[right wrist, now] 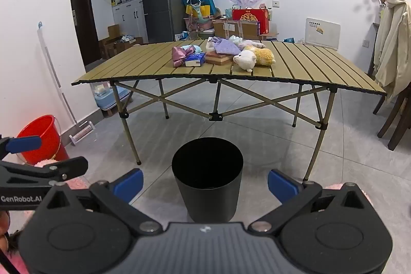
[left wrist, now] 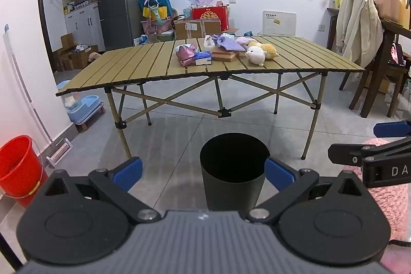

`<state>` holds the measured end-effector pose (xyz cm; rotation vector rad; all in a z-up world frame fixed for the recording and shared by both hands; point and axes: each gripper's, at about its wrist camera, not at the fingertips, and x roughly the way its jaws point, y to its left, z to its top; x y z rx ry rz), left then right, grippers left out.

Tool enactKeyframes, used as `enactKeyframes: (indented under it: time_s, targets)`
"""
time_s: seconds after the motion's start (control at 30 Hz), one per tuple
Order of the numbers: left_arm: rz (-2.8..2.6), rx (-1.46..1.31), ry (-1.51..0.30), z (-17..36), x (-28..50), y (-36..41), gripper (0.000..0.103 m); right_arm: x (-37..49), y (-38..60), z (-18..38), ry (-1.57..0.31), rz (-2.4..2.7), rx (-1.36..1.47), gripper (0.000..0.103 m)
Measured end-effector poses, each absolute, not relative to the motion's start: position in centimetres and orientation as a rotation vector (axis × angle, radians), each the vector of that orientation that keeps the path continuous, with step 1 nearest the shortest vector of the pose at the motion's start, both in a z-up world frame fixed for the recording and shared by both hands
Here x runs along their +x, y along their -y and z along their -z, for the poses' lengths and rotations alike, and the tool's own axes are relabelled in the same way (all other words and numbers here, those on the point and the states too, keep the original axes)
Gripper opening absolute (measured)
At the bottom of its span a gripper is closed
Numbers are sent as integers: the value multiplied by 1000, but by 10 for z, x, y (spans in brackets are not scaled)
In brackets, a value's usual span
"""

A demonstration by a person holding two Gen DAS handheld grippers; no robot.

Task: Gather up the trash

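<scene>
nothing is picked up yet: my left gripper (left wrist: 203, 168) and right gripper (right wrist: 205, 182) gape wide and empty above the round black bin (right wrist: 207, 171); the stuff on the slatted tan folding table (right wrist: 143, 66) waits.

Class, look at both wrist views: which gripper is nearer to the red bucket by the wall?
Left. The left gripper hangs open on the same side as the red bucket; the right gripper, also open, is on the left gripper's far side, farther from it.

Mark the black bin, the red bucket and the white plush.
Black bin (left wrist: 232, 186): left wrist view, outer wall.
Red bucket (left wrist: 15, 158): left wrist view, inner wall.
White plush (right wrist: 245, 60): right wrist view, head.
</scene>
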<state>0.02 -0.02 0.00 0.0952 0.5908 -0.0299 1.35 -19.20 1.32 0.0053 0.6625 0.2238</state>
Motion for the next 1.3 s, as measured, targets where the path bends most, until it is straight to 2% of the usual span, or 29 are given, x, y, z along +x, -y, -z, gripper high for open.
enactKeyframes:
  time_s: [0.87, 1.3]
  targets:
    - [32, 83, -589, -4, -3, 1, 103, 11, 192, -11, -654, -225, 5, 103]
    - [33, 82, -584, -6, 3, -2, 103, 10, 191, -28, -638, -227, 7, 103]
